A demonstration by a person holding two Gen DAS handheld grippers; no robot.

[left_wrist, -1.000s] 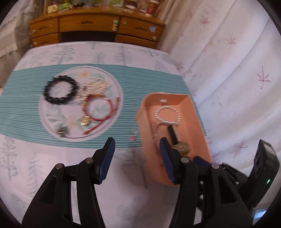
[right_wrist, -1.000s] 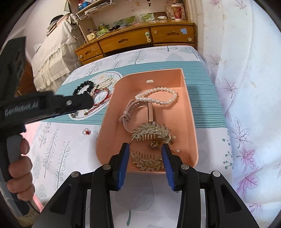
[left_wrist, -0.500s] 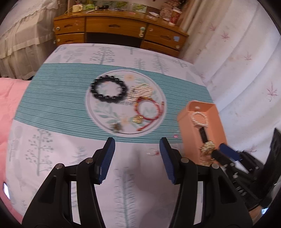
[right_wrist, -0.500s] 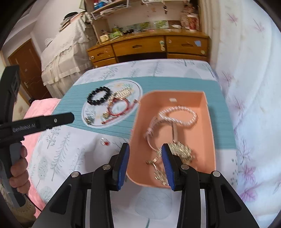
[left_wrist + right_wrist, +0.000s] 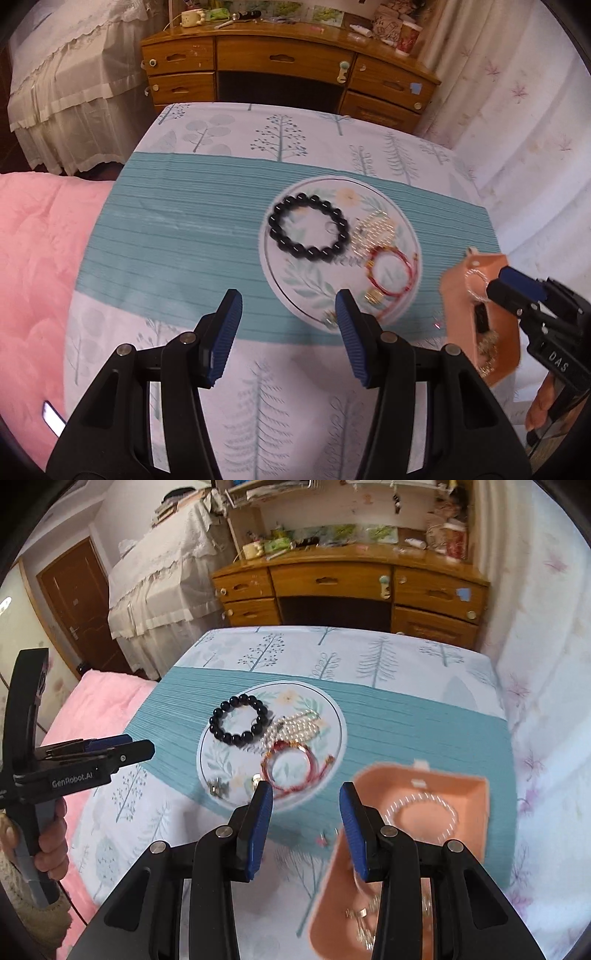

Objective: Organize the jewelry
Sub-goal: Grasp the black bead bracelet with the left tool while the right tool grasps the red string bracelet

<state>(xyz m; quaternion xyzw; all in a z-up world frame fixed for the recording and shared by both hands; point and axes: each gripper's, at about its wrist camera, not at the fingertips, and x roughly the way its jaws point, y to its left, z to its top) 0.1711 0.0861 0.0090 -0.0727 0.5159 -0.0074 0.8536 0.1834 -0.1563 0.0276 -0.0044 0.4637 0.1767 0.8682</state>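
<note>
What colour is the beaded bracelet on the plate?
Black, glossy beads; the beaded bracelet shows sharpest in the right wrist view.

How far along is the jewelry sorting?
Partly done. A pearl bracelet and gold pieces already lie in the pink box. Both tools, left and right, are open and empty. The black bead bracelet and red bracelet remain on the plate.

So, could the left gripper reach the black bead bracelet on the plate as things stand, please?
Probably yes: the left gripper is open and empty, and the black bead bracelet lies uncovered on the plate ahead, nothing between.
</note>
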